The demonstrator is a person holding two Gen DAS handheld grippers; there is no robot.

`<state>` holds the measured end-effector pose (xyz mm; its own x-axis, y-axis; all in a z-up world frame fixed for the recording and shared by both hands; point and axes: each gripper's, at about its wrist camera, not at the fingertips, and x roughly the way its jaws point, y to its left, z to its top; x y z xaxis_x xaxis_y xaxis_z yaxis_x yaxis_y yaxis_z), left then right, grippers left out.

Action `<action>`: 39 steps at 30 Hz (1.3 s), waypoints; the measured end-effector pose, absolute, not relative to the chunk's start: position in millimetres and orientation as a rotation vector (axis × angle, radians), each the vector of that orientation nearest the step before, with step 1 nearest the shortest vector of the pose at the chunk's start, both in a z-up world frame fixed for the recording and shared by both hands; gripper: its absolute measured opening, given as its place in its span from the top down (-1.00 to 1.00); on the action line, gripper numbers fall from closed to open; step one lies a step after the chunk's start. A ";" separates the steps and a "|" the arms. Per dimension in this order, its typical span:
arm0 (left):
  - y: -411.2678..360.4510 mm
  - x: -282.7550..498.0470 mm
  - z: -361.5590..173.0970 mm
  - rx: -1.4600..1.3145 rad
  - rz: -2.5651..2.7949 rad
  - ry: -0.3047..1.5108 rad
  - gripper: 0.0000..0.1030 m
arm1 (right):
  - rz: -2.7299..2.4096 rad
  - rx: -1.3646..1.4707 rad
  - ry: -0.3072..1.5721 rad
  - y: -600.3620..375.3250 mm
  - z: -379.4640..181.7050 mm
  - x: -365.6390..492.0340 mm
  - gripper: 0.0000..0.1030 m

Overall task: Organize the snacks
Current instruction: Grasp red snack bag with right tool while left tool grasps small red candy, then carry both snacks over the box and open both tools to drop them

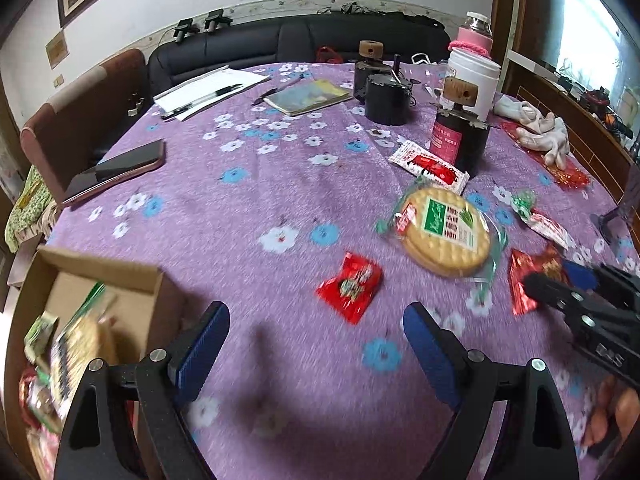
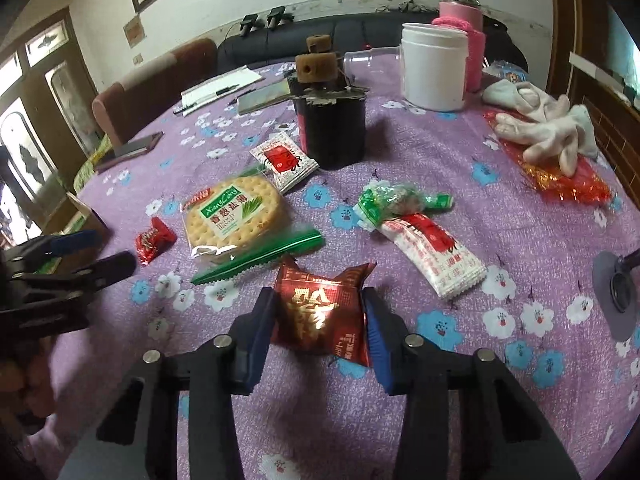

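Dark red snack packet (image 2: 320,316) pinched between right tongs (image 2: 320,330) on tablecloth (image 2: 440,152).

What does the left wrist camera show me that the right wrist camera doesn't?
Only the left wrist view looks into the cardboard box, with snack packs already inside, and shows the left gripper wide open over bare cloth. Only the right wrist view shows the right gripper with its pads against both sides of the dark red packet, plus the green candy in full. Both show the round cracker pack, the small red candy and the black canister.
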<state>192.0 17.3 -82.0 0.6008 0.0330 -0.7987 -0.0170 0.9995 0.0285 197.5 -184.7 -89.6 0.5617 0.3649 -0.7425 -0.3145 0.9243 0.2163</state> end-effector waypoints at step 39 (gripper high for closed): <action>62.7 57.0 -15.8 -0.042 0.183 0.672 0.60 | 0.618 0.250 0.707 -145.0 -21.7 54.4 0.25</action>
